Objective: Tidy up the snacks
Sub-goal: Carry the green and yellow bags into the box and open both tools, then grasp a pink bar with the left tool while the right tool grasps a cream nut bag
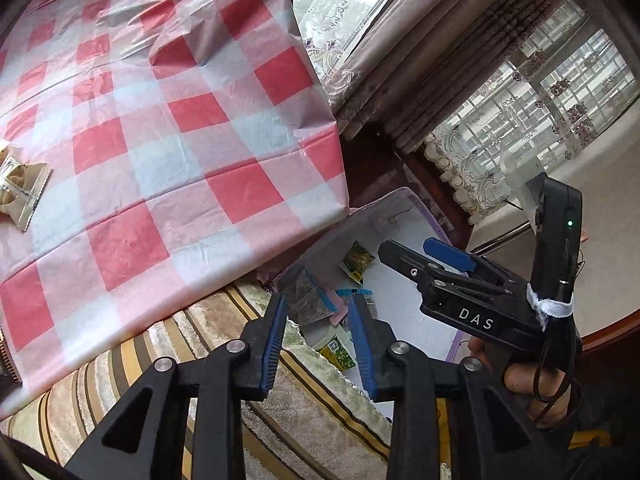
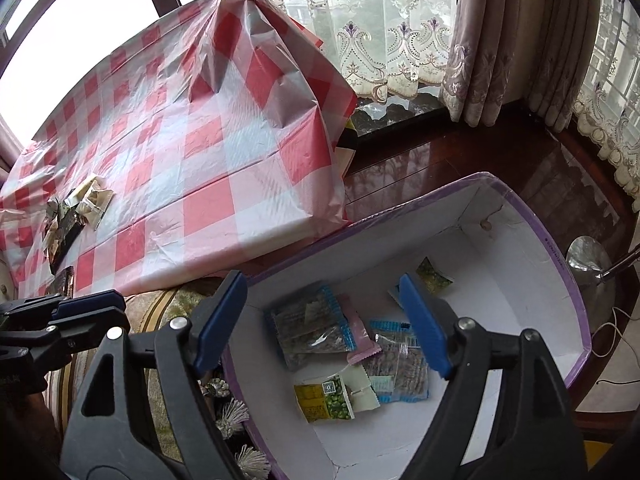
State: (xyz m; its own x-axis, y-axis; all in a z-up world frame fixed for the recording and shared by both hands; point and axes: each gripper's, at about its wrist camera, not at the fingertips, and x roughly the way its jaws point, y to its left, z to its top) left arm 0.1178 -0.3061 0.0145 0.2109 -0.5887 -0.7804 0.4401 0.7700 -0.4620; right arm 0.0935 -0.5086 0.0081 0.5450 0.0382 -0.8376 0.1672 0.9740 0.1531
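Observation:
A white box with a purple rim (image 2: 560,264) stands on the floor beside the table and holds several snack packets: a clear blue-edged one (image 2: 308,324), a pink one (image 2: 360,340), a yellow-green one (image 2: 324,398) and a green one (image 2: 434,276). My right gripper (image 2: 324,320) is open and empty above the box. My left gripper (image 1: 320,332) is open and empty, over the striped cushion by the box's near edge (image 1: 400,204). The right gripper (image 1: 436,264) shows in the left wrist view. More packets (image 2: 76,216) lie on the red-checked tablecloth (image 2: 208,152); one (image 1: 22,192) shows at the left wrist view's left edge.
A striped plush cushion (image 1: 312,412) lies between table and box. Dark wooden floor (image 2: 500,152), curtains (image 2: 500,40) and a window are behind. A metal lamp base (image 2: 588,260) stands right of the box.

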